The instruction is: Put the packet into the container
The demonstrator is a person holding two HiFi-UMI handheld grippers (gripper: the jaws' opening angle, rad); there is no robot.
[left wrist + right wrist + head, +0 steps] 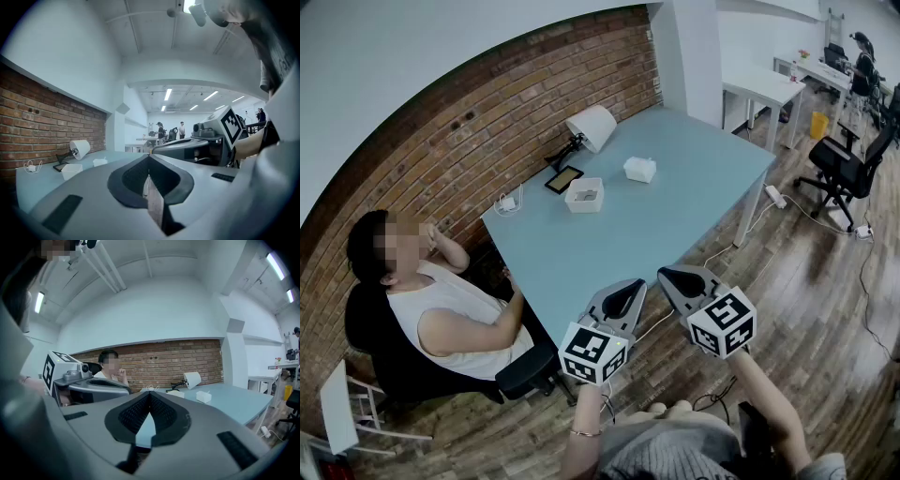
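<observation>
Right now both grippers hang at the bottom centre of the head view, short of the near edge of the table (581, 272), so the task looks not yet begun. The left gripper (630, 289) has its jaws pressed together with nothing between them, and its own view confirms the tips meeting. The right gripper (675, 277) matches it, jaws together and empty. Both point roughly level toward the table, probably a resting carry before the reach.

The packet (639, 169) lies flat on the tabletop in the upper middle of the frame, a small white bundle on its own. The container (584, 195), a white open-topped box, sits just beside it to the lower left, not touching. Its mouth faces up, so a short lift and drop should do.

Further up-left stand a lamp (592, 127) and a dark tablet (564, 179), close to the container; a reach there wants care. A seated person (441, 300) fills the left side, clear of the work.
</observation>
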